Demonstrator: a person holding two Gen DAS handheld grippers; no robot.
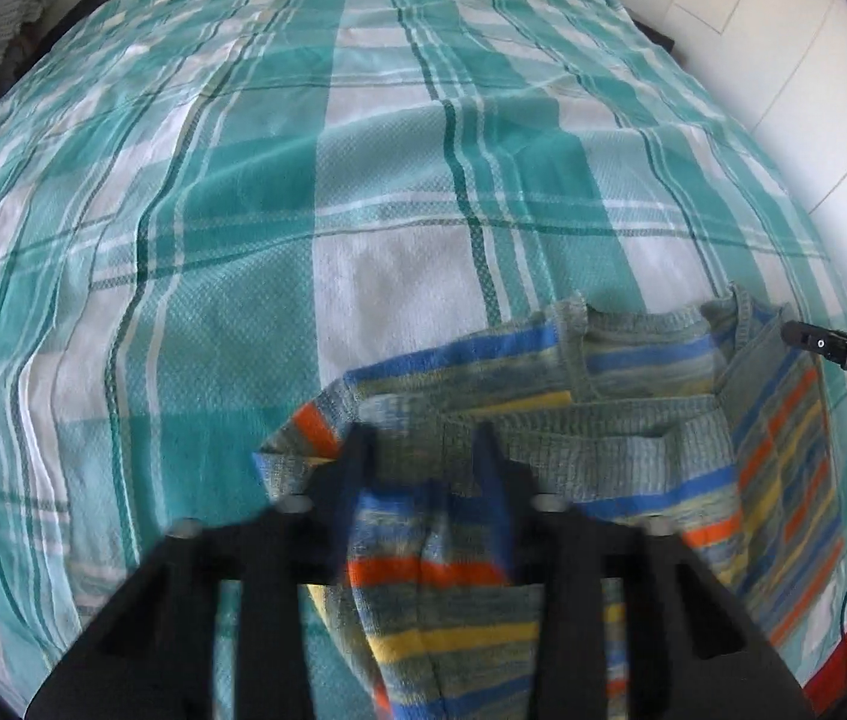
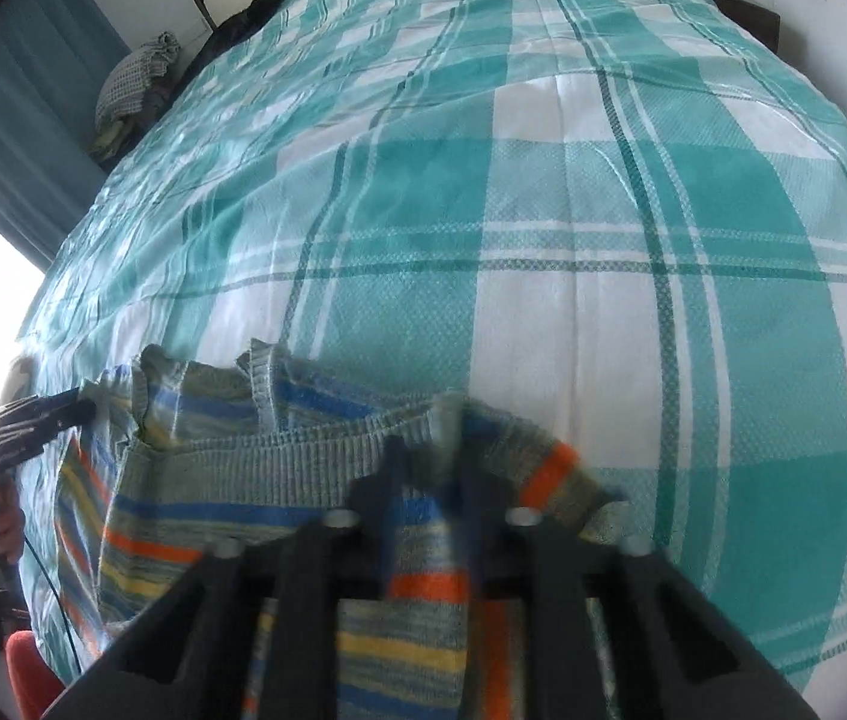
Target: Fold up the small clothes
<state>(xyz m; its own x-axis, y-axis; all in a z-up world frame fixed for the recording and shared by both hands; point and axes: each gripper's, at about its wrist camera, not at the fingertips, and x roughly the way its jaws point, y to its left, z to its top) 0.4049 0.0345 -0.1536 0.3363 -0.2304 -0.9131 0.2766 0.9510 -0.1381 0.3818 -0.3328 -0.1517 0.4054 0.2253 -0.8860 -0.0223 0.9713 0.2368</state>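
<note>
Now both grippers hold striped knitted top over checked bedspread: left gripper clamped on one shoulder, right gripper clamped on other, likely stretching garment flat for laying down before folding.

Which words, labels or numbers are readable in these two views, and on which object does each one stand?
"DAS": white letters on the right gripper, seen in the left wrist view.
The left gripper, in the right wrist view, shows no legible marking; it is blurred.
The striped knit garment and the checked bedspread carry no text.
</note>
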